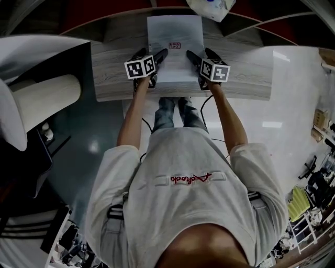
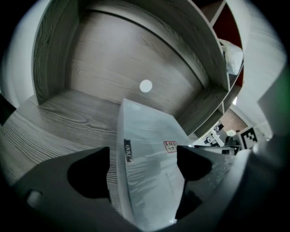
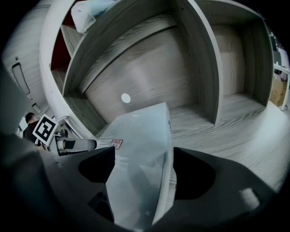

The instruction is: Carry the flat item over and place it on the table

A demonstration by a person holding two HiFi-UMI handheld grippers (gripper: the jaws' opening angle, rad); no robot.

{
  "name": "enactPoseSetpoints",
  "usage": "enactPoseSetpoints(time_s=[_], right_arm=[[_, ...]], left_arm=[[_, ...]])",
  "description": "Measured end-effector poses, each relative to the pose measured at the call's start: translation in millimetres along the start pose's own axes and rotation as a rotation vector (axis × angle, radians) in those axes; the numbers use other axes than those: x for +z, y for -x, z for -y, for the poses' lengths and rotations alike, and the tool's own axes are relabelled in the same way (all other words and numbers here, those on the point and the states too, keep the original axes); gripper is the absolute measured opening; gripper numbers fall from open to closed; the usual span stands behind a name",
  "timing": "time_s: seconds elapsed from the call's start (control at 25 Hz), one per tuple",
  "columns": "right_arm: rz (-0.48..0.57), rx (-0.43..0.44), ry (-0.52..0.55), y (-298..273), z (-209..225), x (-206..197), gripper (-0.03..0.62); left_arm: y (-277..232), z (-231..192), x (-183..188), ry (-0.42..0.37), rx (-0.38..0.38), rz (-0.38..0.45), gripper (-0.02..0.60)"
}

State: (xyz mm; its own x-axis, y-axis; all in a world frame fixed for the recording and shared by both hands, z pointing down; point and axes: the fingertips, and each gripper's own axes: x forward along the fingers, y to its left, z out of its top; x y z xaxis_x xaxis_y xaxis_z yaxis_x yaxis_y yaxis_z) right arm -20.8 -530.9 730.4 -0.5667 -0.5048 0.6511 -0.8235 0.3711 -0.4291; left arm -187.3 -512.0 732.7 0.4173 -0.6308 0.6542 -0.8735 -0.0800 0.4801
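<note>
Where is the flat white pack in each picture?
Head view: pack at top middle, lying on the table.
Left gripper view: pack at bottom middle, reaching up toward the centre.
Right gripper view: pack at bottom middle, slightly left.
Shared landmark: the small red label on the pack, seen in all three views.

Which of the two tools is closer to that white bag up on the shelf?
Right. In the head view, the right tool sits just below the white bag. The left tool lies farther off, at the flat package's opposite edge.
</note>
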Motion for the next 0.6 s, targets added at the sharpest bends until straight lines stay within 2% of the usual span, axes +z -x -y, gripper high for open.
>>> enactPoseSetpoints(time_s=[0.12, 0.24, 0.36, 0.44, 0.6], right_arm=[[0.039, -0.009, 0.063, 15, -7, 14, 0.364], [0.073, -0.011, 0.111, 29, -17, 21, 0.309], [0.108, -0.007, 0.132, 44, -29, 26, 0.236], [0.130, -0.010, 0.149, 52, -35, 32, 0.178], [0.175, -0.030, 0.174, 65, -39, 48, 0.052]], left_arm=[[16, 19, 13, -0.105, 0.000, 0.046, 0.451], [31, 45, 19, -0.181, -0.017, 0.083, 0.371], [39, 63, 15, -0.192, -0.057, 0.086, 0.254], [44, 71, 15, -0.181, -0.084, 0.091, 0.219], [58, 83, 26, -0.209, -0.102, 0.131, 0.040]])
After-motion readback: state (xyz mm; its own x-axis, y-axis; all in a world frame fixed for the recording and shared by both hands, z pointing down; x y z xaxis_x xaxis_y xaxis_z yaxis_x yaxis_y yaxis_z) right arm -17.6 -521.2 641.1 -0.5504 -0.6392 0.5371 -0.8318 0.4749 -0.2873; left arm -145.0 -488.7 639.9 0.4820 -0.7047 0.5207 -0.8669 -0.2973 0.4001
